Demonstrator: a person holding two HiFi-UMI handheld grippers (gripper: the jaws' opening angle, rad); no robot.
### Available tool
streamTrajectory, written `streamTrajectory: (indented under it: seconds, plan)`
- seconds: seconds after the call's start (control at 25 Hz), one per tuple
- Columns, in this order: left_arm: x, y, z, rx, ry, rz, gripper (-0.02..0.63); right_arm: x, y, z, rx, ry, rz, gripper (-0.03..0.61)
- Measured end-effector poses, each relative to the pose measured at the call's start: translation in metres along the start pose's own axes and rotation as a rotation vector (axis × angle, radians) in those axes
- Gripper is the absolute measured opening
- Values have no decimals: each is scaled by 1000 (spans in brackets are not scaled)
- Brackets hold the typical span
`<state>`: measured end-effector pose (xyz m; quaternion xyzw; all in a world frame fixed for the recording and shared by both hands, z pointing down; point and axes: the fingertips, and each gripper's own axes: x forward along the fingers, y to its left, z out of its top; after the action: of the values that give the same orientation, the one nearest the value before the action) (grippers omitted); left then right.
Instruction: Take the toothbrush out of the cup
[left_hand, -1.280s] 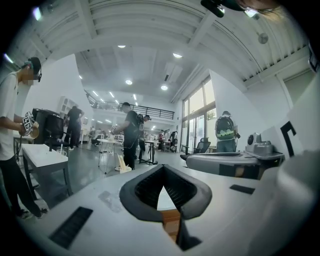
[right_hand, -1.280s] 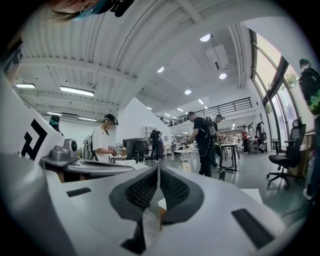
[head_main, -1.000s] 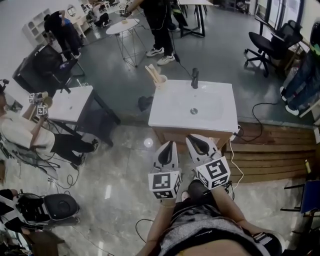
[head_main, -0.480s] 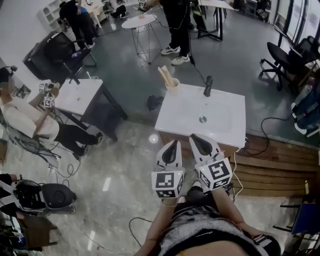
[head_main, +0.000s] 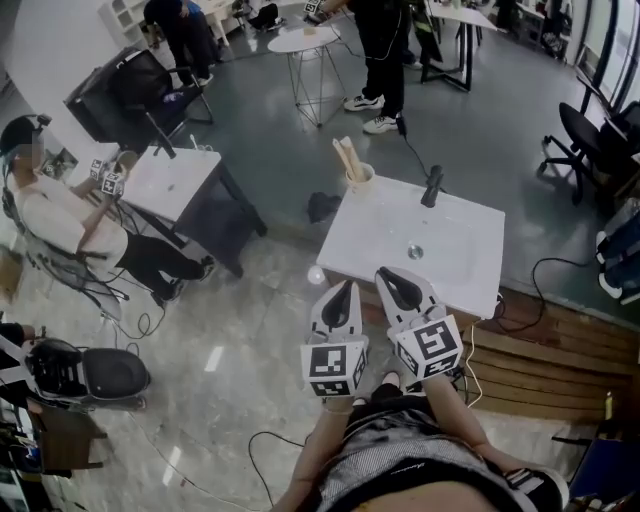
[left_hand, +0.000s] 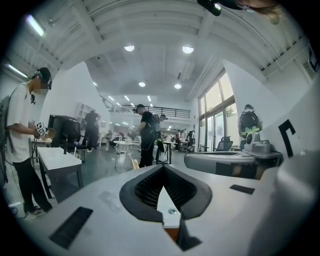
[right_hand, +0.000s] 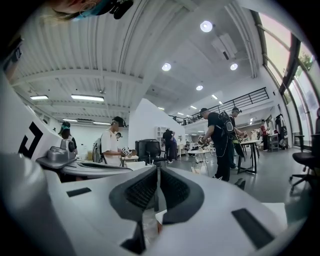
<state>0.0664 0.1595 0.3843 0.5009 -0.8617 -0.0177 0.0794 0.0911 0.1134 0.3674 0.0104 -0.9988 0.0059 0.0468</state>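
Stepping closer had brought the desk (head_main: 462, 262) close ahead of my left fingers (head_main: 337, 306) and right fingers (head_main: 401, 292), both pairs pressed together, empty; the toothbrush (head_main: 346, 158) stood in the cup (head_main: 359, 180) at its far-left corner.

In the head view a glossy pale stone floor (head_main: 230, 340) meets a matte grey floor (head_main: 290, 170) toward 12 o'clock. A white washbasin cabinet (head_main: 380, 240) stands at 1 o'clock, with a slatted wooden platform (head_main: 545, 350) beside it at 3 o'clock. A second white-topped cabinet (head_main: 170, 180) sits at 10 o'clock, a black armchair (head_main: 120, 85) at 11, a round white wire-legged table (head_main: 305, 40) at 12 and a black office chair (head_main: 590, 135) at 2. In the left gripper view round ceiling lamps (left_hand: 129, 48) glow on a ribbed white ceiling (left_hand: 150, 20), and tall windows (left_hand: 216, 125) stand at 3 o'clock
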Motion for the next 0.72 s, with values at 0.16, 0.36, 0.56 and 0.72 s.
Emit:
streamTrajectory:
  seconds: [0.16, 0.36, 0.56, 0.72]
  plan:
    - [8, -2, 0, -3, -7, 22, 5, 3, -9, -1, 6, -3, 13, 67]
    - [17, -8, -4, 2, -9, 40, 5, 1, -19, -7, 8, -2, 24, 67]
    - [25, -14, -6, 4, 0, 39, 5, -1, -29, -8, 9, 3, 20, 67]
    - [29, -14, -10, 0, 9, 39, 5, 1, -33, -12, 11, 10, 21, 67]
